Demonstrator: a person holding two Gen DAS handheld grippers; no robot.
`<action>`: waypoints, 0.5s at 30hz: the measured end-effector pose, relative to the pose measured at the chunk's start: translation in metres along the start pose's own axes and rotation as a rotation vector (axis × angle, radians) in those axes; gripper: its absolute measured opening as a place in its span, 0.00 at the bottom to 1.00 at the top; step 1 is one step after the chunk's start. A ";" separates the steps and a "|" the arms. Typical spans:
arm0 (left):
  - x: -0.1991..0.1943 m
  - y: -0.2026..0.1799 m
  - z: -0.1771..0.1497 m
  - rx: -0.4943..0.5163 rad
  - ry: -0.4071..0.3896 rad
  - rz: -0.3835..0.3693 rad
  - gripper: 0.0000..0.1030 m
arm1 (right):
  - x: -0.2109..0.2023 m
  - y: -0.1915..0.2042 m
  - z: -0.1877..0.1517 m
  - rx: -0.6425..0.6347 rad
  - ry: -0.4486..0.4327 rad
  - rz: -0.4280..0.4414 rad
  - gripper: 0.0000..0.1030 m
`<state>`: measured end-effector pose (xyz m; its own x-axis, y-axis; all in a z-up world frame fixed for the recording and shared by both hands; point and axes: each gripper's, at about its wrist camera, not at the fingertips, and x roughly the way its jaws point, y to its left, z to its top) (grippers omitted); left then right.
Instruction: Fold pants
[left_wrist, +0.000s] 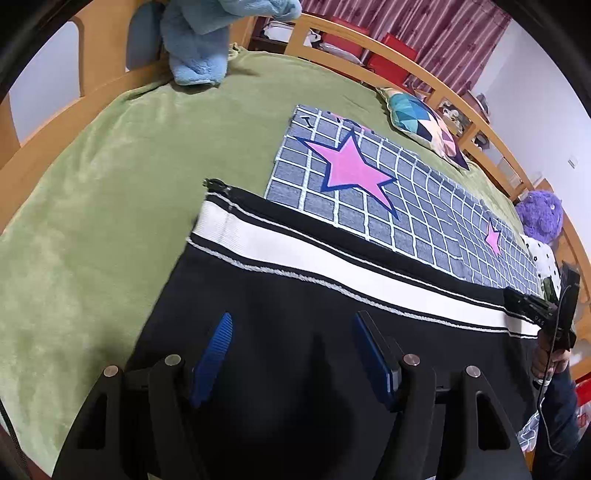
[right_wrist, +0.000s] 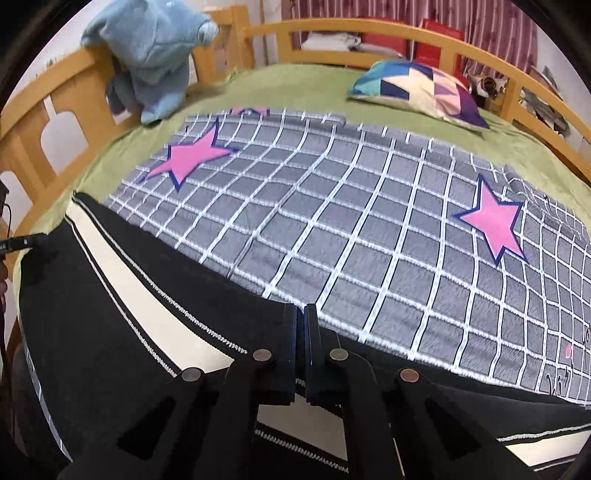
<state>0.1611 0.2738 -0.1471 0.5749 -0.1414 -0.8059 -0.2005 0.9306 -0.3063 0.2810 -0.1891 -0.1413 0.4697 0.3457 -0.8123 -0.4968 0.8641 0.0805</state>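
Note:
Black pants (left_wrist: 280, 317) with a wide white side stripe (left_wrist: 295, 254) lie flat on the bed, over the near edge of a grey checked blanket. They also show in the right wrist view (right_wrist: 92, 314). My left gripper (left_wrist: 291, 321) is open, its blue fingers (left_wrist: 218, 350) spread just over the black cloth, holding nothing. My right gripper (right_wrist: 301, 314) is shut at the pants' far edge, where the black cloth meets the blanket; cloth between the pads cannot be made out. It shows in the left wrist view (left_wrist: 532, 306) at the right end of the stripe.
A grey checked blanket with pink stars (right_wrist: 351, 221) lies on the green bedcover (left_wrist: 110, 184). A blue plush toy (right_wrist: 155, 55), a patterned pillow (right_wrist: 417, 92) and a purple plush (left_wrist: 539, 214) sit near the wooden bed rails (right_wrist: 369, 29).

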 end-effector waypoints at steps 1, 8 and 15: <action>0.000 0.001 0.001 -0.001 -0.001 0.005 0.64 | 0.005 -0.002 0.000 0.002 0.004 -0.004 0.03; 0.001 0.008 0.013 0.020 -0.030 0.082 0.64 | 0.046 -0.003 -0.005 0.019 0.095 -0.024 0.09; 0.011 0.027 0.040 -0.011 -0.075 0.147 0.64 | 0.006 0.005 -0.006 0.024 0.040 -0.074 0.22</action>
<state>0.1939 0.3111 -0.1437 0.5964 0.0220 -0.8024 -0.2954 0.9355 -0.1939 0.2767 -0.1847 -0.1493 0.4743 0.2662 -0.8392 -0.4445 0.8952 0.0328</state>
